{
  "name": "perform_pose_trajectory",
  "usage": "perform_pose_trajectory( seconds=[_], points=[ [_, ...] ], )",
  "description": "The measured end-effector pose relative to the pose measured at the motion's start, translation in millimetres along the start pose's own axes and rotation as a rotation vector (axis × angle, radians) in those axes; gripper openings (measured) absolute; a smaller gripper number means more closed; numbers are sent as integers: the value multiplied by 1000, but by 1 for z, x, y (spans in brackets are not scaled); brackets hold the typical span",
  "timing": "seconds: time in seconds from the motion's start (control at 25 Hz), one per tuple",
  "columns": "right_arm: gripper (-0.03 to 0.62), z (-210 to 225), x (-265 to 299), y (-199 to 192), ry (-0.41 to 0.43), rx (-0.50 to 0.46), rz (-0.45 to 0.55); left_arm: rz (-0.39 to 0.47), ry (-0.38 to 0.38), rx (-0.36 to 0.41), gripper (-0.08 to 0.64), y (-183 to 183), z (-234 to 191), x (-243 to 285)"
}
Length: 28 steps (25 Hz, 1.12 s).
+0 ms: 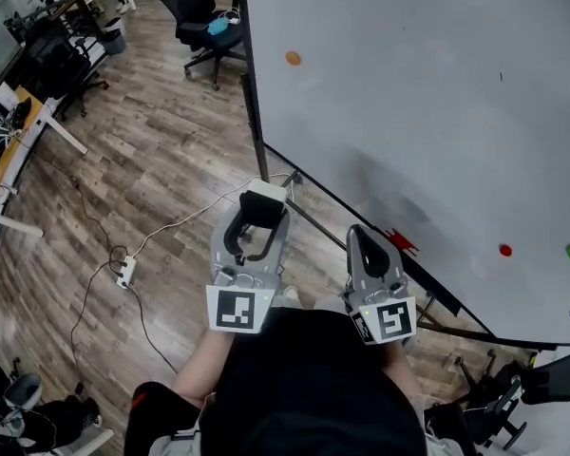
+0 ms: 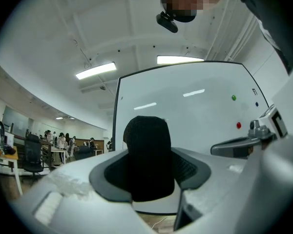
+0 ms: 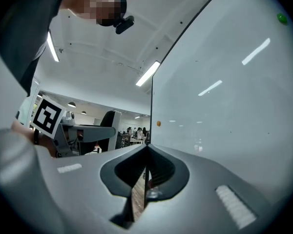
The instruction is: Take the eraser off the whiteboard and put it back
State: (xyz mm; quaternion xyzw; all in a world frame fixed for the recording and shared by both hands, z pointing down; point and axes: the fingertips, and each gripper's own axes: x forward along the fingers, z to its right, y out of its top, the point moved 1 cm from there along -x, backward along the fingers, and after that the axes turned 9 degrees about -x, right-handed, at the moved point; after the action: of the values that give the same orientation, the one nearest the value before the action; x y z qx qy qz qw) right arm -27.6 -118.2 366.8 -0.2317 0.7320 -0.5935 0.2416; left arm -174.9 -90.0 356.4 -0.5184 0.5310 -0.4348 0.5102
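Centre frame: eraser [image 1: 264, 197] is held in the left gripper [image 1: 262, 213] beside the whiteboard [image 1: 408, 93], while the right gripper [image 1: 361, 237] is closed and empty.

Black-padded eraser [image 2: 147, 155] upright between left fingers [image 2: 68, 189], clear of whiteboard [image 2: 195, 106].

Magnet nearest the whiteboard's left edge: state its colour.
Orange magnet; head view shows it best.
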Motion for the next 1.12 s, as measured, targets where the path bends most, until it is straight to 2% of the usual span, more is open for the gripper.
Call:
perform_pose_trajectory(
  seconds=[0.2,0.6,0.84,1.12],
  points=[
    [2,-12,13,0,52,6,10,13,65,-13,235,-4,-18,-19],
    [2,-36,27,3,133,18,30,21,131,-4,235,-19,-35,-50],
    [2,-42,29,1,149,19,23,21,138,-2,235,-20,-38,-55],
    [2,-36,26,1,127,18,17,21,111,3,235,-18,-33,-50]
  ],
)
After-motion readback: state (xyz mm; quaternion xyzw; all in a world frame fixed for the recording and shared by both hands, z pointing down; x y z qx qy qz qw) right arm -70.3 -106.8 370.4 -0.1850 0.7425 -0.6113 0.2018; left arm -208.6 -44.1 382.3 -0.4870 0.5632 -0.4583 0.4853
